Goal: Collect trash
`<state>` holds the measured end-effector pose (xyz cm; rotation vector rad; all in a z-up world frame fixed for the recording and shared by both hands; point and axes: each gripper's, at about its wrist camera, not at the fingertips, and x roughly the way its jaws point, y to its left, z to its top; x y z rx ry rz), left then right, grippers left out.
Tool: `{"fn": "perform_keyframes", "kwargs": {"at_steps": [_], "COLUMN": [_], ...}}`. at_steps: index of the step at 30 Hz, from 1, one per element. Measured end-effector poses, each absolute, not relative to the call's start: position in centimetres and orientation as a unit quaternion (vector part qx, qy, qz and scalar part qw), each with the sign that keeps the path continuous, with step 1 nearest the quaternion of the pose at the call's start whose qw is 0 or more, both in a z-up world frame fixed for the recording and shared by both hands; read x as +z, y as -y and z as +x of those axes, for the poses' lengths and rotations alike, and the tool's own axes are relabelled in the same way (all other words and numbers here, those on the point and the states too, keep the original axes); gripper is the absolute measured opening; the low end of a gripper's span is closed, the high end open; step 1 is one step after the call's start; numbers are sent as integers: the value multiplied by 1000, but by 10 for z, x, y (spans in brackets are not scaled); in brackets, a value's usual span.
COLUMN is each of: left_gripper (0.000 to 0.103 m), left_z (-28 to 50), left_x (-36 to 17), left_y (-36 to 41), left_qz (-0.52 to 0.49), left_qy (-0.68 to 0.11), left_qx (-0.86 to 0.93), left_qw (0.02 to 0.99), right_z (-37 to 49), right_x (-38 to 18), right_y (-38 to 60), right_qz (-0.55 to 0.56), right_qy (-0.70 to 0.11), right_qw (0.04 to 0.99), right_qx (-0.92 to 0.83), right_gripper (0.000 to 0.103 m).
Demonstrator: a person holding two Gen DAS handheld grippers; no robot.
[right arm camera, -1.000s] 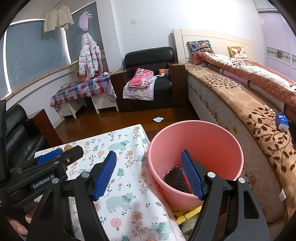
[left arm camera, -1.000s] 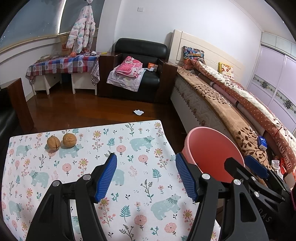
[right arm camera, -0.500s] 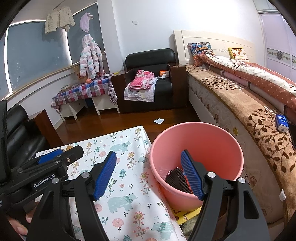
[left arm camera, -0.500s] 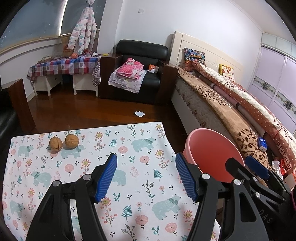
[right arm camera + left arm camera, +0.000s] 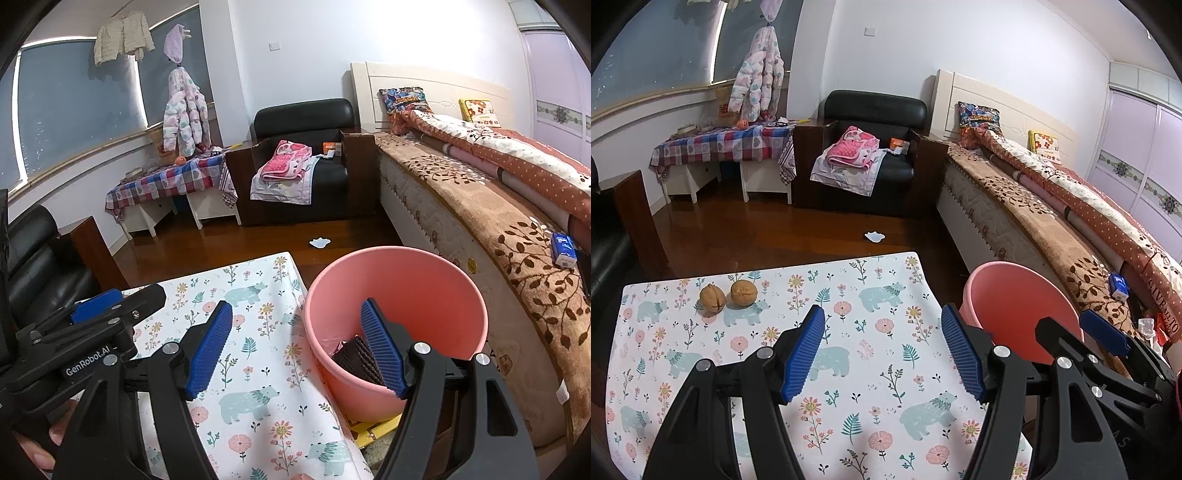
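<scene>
Trash partly collected; two walnuts left on the table, both grippers empty.

Rectangular table under white floral-and-bear cloth (image 5: 879,295), nearly bare. Round pink plastic bucket (image 5: 424,273) on the floor just beside its right edge; a dark ribbed wrapper (image 5: 356,356) lies in the bottom, so that much looks done. Two brown walnuts (image 5: 727,295) sit side by side at the far left corner, likely next. Left gripper (image 5: 882,347) over the cloth, right gripper (image 5: 295,347) straddling the bucket's rim: jaws spread wide, gripping nothing.
</scene>
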<state>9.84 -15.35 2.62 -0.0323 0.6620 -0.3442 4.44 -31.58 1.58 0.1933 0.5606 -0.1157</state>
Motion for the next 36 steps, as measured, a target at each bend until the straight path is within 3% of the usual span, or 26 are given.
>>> {"fn": "perform_keyframes", "kwargs": {"at_steps": [36], "left_gripper": [65], "left_z": [101], "left_x": [23], "left_y": [156], "left_qz": [-16], "left_qy": [-331], "left_qx": [-167], "left_qw": [929], "right_z": [46], "right_x": [15], "right_y": [314], "right_qz": [93], "right_qy": [-281], "right_qw": [954], "right_qx": [-56], "right_gripper": [72]}}
